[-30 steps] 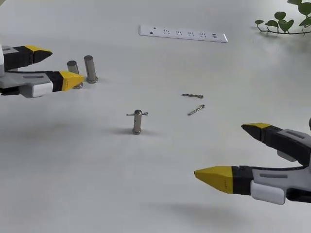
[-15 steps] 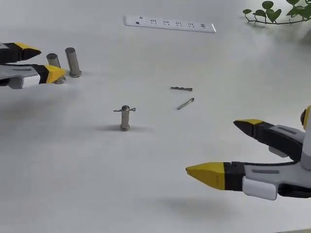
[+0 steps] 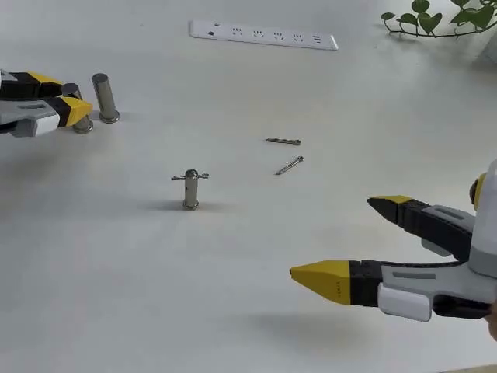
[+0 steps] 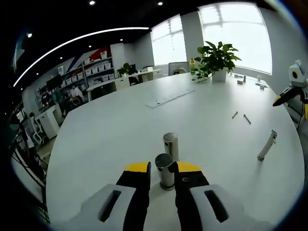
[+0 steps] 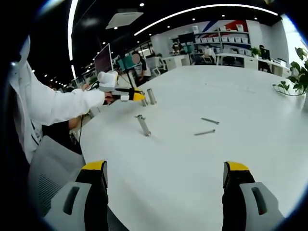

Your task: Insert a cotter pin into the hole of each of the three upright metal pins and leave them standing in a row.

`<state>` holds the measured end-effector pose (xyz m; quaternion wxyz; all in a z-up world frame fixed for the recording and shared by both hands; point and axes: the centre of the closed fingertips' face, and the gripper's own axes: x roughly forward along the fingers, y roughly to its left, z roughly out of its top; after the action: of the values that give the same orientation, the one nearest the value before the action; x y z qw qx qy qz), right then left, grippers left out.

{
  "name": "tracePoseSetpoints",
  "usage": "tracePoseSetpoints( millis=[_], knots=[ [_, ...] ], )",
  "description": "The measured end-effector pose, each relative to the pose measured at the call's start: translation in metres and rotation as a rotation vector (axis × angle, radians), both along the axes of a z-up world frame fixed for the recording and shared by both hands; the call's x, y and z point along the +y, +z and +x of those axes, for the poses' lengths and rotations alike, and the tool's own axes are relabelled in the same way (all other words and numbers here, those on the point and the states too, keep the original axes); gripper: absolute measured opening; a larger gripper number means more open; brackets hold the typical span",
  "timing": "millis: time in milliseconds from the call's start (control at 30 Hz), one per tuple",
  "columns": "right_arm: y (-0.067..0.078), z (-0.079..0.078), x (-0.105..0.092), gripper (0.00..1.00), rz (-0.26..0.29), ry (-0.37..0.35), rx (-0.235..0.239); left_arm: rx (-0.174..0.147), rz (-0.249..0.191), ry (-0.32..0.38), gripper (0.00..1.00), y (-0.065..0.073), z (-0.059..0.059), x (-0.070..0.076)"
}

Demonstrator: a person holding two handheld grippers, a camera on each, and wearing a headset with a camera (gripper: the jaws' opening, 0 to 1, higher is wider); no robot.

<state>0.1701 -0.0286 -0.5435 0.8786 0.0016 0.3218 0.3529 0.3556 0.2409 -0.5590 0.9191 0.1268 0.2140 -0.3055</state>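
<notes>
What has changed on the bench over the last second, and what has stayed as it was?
The left gripper has narrowed its jaws around the nearer bare metal pin; whether they grip it yet is unclear. The right gripper stays wide open, holding nothing. The second bare pin, the pin with a cotter pin through it and the two loose cotter pins have not moved.

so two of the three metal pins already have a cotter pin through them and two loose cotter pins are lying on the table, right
Not two, just one. The head view shows a cotter pin through the lone metal pin only. In the left gripper view the other two pins, standing together, have bare tops. Two loose cotter pins do lie on the table.
</notes>
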Motion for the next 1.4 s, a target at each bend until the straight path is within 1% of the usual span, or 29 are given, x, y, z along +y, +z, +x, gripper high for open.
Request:
tracePoseSetpoints(
  millis=[33,233,300,400,500,567,600,667,700,733,767,800,833,967,1033,1100,1200,1267,1300,1400],
  knots=[
    [0.0,0.0,0.0,0.98,-0.001,-0.002,0.0,0.005,-0.009,-0.009,0.12,0.0,-0.001,-0.002],
    [0.0,0.0,0.001,0.98,-0.002,0.0,0.005,0.006,-0.005,-0.006,0.1,0.001,-0.004,-0.006],
    [0.001,0.0,0.002,0.98,0.001,0.003,0.003,-0.003,0.012,-0.016,0.1,0.002,-0.006,-0.01],
    [0.001,0.0,0.004,0.98,0.002,0.006,0.0,0.011,0.001,-0.013,0.09,0.003,-0.009,-0.011],
    [0.003,0.0,0.004,0.98,0.005,0.006,-0.004,0.008,0.003,-0.022,0.09,0.008,-0.015,-0.014],
    [0.004,0.001,0.003,0.98,0.011,0.002,-0.009,0.005,-0.012,-0.024,0.09,0.014,-0.017,-0.014],
    [0.005,0.001,0.003,0.98,0.012,0.001,-0.01,0.002,-0.022,-0.031,0.09,0.019,-0.021,-0.015],
    [0.005,0.001,0.002,0.98,0.015,-0.001,-0.013,-0.002,-0.03,-0.063,0.09,0.026,-0.029,-0.019],
    [0.005,0.001,0.002,0.98,0.016,-0.001,-0.013,-0.015,-0.035,-0.09,0.09,0.032,-0.036,-0.023],
    [0.005,0.0,0.002,0.98,0.016,0.0,-0.014,-0.022,-0.037,-0.106,0.09,0.035,-0.04,-0.025],
    [0.006,0.0,0.002,0.98,0.016,0.0,-0.016,-0.028,-0.031,-0.127,0.09,0.041,-0.049,-0.029],
    [0.006,0.0,0.001,0.97,0.018,-0.001,-0.018,-0.03,-0.031,-0.132,0.09,0.043,-0.051,-0.03],
    [0.007,0.0,0.001,0.95,0.021,-0.002,-0.021,-0.029,-0.032,-0.142,0.09,0.046,-0.056,-0.032],
    [0.009,0.0,0.001,0.96,0.03,-0.008,-0.03,-0.04,-0.054,-0.189,0.09,0.059,-0.077,-0.036],
    [0.01,-0.001,0.0,0.96,0.035,-0.009,-0.033,-0.038,-0.062,-0.203,0.09,0.063,-0.086,-0.038],
    [0.011,-0.003,0.0,0.96,0.039,-0.009,-0.039,-0.042,-0.06,-0.232,0.09,0.069,-0.097,-0.04],
    [0.013,-0.005,0.0,0.96,0.047,-0.005,-0.048,-0.042,-0.063,-0.252,0.09,0.077,-0.11,-0.045],
    [0.013,-0.008,0.001,0.96,0.049,0.001,-0.05,-0.04,-0.079,-0.259,0.09,0.081,-0.118,-0.049],
    [0.013,-0.008,0.001,0.97,0.048,0.004,-0.052,-0.039,-0.084,-0.266,0.09,0.083,-0.121,-0.051],
    [0.012,-0.011,0.003,0.98,0.05,0.015,-0.055,-0.022,-0.1,-0.289,0.09,0.082,-0.133,-0.059]
  ],
)
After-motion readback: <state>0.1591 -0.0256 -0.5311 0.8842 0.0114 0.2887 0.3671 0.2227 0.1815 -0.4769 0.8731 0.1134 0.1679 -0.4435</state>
